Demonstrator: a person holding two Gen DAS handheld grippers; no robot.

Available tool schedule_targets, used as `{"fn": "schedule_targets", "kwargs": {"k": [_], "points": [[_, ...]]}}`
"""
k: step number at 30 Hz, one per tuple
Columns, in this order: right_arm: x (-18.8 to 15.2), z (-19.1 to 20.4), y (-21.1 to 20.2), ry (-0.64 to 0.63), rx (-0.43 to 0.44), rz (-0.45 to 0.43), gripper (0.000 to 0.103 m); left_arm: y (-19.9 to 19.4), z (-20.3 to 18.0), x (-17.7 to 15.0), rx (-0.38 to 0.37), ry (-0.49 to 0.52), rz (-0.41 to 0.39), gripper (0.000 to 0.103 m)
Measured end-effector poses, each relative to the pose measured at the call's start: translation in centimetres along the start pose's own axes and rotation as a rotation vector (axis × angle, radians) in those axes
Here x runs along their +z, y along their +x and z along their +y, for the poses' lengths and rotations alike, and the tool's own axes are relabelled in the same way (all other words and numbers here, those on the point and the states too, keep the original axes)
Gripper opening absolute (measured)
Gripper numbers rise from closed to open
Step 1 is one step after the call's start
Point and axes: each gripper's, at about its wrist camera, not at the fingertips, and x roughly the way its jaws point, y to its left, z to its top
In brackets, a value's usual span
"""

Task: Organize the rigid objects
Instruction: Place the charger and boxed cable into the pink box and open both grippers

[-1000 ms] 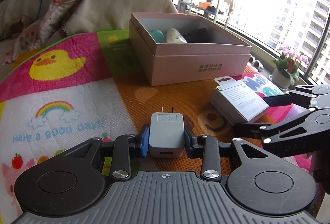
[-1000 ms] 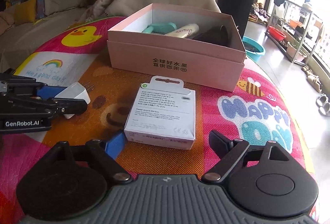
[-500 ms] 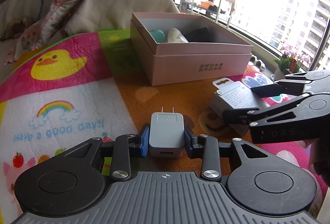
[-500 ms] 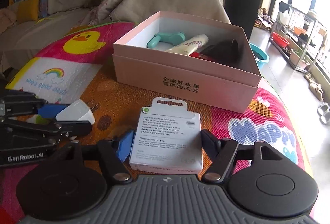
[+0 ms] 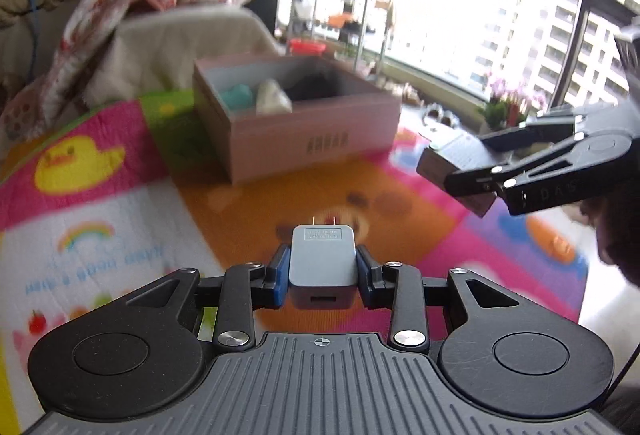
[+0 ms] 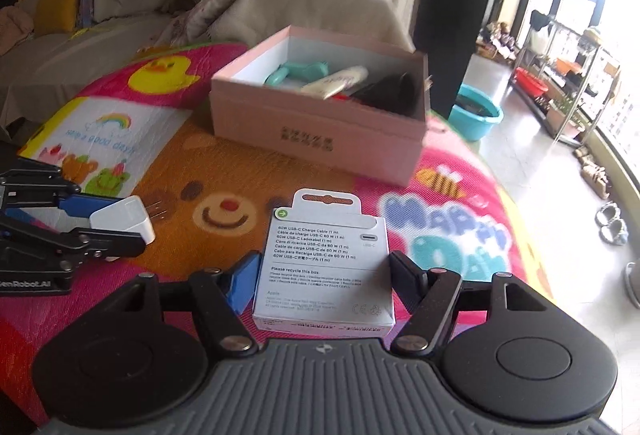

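**mat_watcher:** Progress check, both grippers are loaded now. Left gripper (image 5: 322,269) has its jaws clamped on the white wall charger (image 5: 322,262), prongs pointing forward, same grip as a second ago. The change is on the other side: a second ago the right gripper (image 6: 322,277) had its jaws wide apart with the white cable box (image 6: 325,267) lying flat on the play mat (image 6: 192,171) ahead of it. They've since closed in and are now pressed on the box's two sides. In the left wrist view the box (image 5: 456,163) sits tilted and clear of the mat, so it looks lifted, not just pinched.

**boxlurker:** So both things are up in the air? Where's the pink box in all this?

**mat_watcher:** Pink open box (image 6: 320,123) is further back on the mat, ahead of both grippers, nothing over it yet. It already has a teal thing, a cream tube and something dark inside. Compared with a second ago the mat looks further below both cameras and the background is smeared, so I'd say both hands have come up.

**boxlurker:** Meaning pickup is done for these two?

**mat_watcher:** That's my read. What's left is carrying them over the rim and letting go. Room inside looks tightish, so the cable box may need to land flat on the near side.
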Motion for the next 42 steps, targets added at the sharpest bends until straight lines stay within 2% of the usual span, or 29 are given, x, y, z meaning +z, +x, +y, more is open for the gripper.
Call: {"fn": "schedule_targets", "kwargs": {"k": [4, 7, 10, 11, 12, 14, 16, 18, 20, 24, 27, 28, 29, 32, 34, 36, 38, 42], "points": [[3.2, -1.9, -2.2, 0.063, -0.016, -0.135, 0.069, -1.0, 0.9, 6.3, 0.014, 0.001, -0.162, 0.037], [6.7, -2.7, -2.6, 0.086, -0.040, -0.243, 0.069, -0.2, 1.9, 12.0, 0.010, -0.011, -0.287, 0.037], [10.5, -3.0, -1.7, 0.092, -0.041, -0.370, 0.072, 3.6, 4.1, 16.9, -0.010, -0.093, -0.272, 0.037], [11.6, -3.0, -1.0, 0.092, -0.055, -0.394, 0.085, 5.2, 4.7, 17.8, -0.003, -0.115, -0.249, 0.037], [12.4, -3.0, -0.1, 0.096, -0.071, -0.394, 0.091, 6.7, 5.2, 18.1, 0.015, -0.126, -0.229, 0.037], [12.8, -3.0, 1.3, 0.112, -0.068, -0.355, 0.094, 9.2, 5.4, 17.5, 0.057, -0.122, -0.174, 0.037], [11.6, -2.6, 2.8, 0.120, -0.038, -0.292, 0.094, 10.3, 5.6, 15.4, 0.048, -0.131, -0.121, 0.037], [9.1, -2.1, 3.8, 0.129, -0.039, -0.251, 0.094, 9.7, 5.9, 12.8, 0.024, -0.168, -0.105, 0.037], [6.4, -1.4, 4.8, 0.138, -0.046, -0.193, 0.094, 8.2, 5.6, 9.6, 0.034, -0.171, -0.085, 0.037], [1.5, 0.3, 7.2, 0.147, -0.055, -0.030, 0.094, 5.5, 4.0, 3.2, 0.186, -0.149, 0.001, 0.037], [-0.4, 1.5, 8.6, 0.154, -0.034, 0.040, 0.094, 4.9, 3.6, -0.5, 0.245, -0.200, 0.066, 0.038], [-0.6, 1.8, 8.9, 0.163, -0.029, 0.048, 0.094, 4.8, 3.3, -1.4, 0.252, -0.206, 0.056, 0.038], [-0.7, 2.1, 9.0, 0.171, -0.041, 0.035, 0.096, 4.6, 2.9, -1.9, 0.279, -0.177, 0.013, 0.038], [-0.8, 2.4, 9.5, 0.191, -0.083, 0.028, 0.103, 5.3, 1.8, -2.0, 0.332, -0.152, -0.009, 0.041], [-0.8, 1.9, 9.4, 0.233, -0.074, 0.019, 0.103, 6.0, 1.3, -1.7, 0.341, -0.148, -0.019, 0.047], [-0.9, 2.0, 9.5, 0.225, -0.079, 0.006, 0.103, 6.7, 1.3, -1.0, 0.338, -0.158, -0.014, 0.055], [-1.1, 1.9, 9.3, 0.226, -0.078, -0.013, 0.103, 7.1, 1.0, -0.7, 0.338, -0.163, -0.013, 0.058], [-1.5, 1.7, 9.2, 0.230, -0.089, -0.033, 0.103, 7.3, 0.9, -0.8, 0.345, -0.165, -0.016, 0.057]]}}
